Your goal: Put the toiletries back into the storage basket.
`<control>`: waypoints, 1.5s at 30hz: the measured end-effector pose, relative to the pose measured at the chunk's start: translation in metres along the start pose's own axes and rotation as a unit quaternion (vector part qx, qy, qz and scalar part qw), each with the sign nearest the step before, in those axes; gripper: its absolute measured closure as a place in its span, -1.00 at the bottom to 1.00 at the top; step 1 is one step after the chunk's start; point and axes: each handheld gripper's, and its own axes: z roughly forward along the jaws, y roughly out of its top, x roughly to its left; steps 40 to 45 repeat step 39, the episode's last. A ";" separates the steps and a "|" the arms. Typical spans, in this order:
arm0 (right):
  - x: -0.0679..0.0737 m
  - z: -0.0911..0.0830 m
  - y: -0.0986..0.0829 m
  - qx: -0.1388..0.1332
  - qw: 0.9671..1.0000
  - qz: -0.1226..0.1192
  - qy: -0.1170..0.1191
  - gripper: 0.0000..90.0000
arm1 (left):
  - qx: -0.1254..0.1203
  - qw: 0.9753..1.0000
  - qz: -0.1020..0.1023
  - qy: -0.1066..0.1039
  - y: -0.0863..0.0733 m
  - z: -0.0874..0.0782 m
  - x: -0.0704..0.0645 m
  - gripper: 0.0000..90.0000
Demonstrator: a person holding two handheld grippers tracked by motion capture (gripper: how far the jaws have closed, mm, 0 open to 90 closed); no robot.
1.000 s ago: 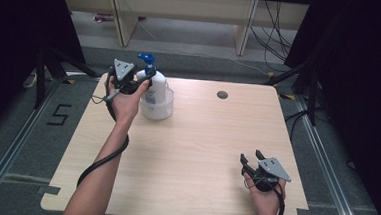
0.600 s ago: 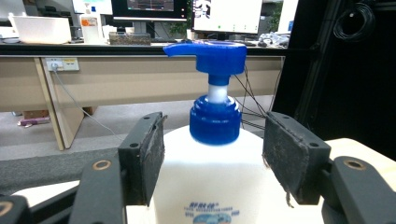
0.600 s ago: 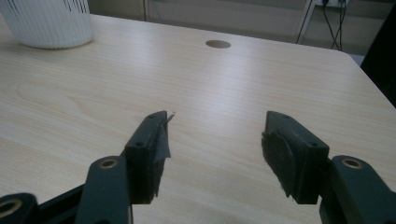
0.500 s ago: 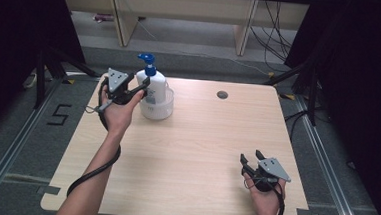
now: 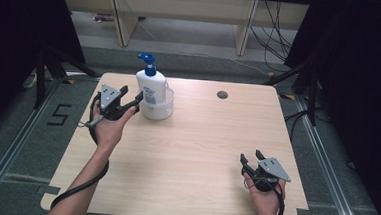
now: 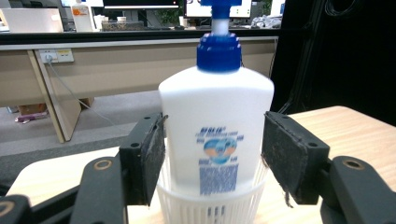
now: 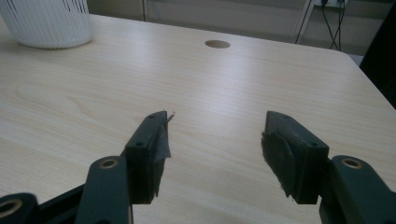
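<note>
A white pump bottle point(image 5: 151, 87) with a blue cap stands upright in a low white ribbed basket point(image 5: 159, 110) at the table's back left. My left gripper point(image 5: 133, 95) is just left of it and open, jaws pointed at the bottle. In the left gripper view the bottle point(image 6: 217, 135) and the basket point(image 6: 210, 207) fill the gap between the pads of my left gripper point(image 6: 215, 158), with a narrow space on each side. My right gripper point(image 5: 250, 156) rests open near the front right of the table, and in the right gripper view this right gripper point(image 7: 215, 140) holds nothing.
The wooden table point(image 5: 195, 153) has a round cable hole point(image 5: 222, 95) at the back right, and this hole point(image 7: 217, 44) also shows ahead of the right jaws. Desk legs and cables stand on the floor beyond the far edge.
My left gripper has drawn back from the bottle, toward the person and slightly left. The bottle, the basket and the right gripper have stayed put.
</note>
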 end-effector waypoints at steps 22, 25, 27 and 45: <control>-0.002 0.001 0.000 -0.006 1.000 -0.017 0.002 -0.08 | 0.025 1.000 0.004 -0.009 -0.072 -0.044 0.015 -0.15; -0.001 0.001 0.000 -0.002 1.000 -0.013 0.004 -0.08 | 0.040 0.999 0.007 -0.009 -0.091 -0.051 0.018 -0.15; -0.001 0.001 0.000 -0.006 1.000 -0.017 0.004 -0.08 | 0.049 0.999 0.008 -0.008 -0.098 -0.054 0.020 -0.15; -0.002 0.001 0.000 -0.005 1.000 -0.015 0.010 -0.08 | 0.042 0.999 0.008 0.001 -0.118 -0.060 0.028 -0.14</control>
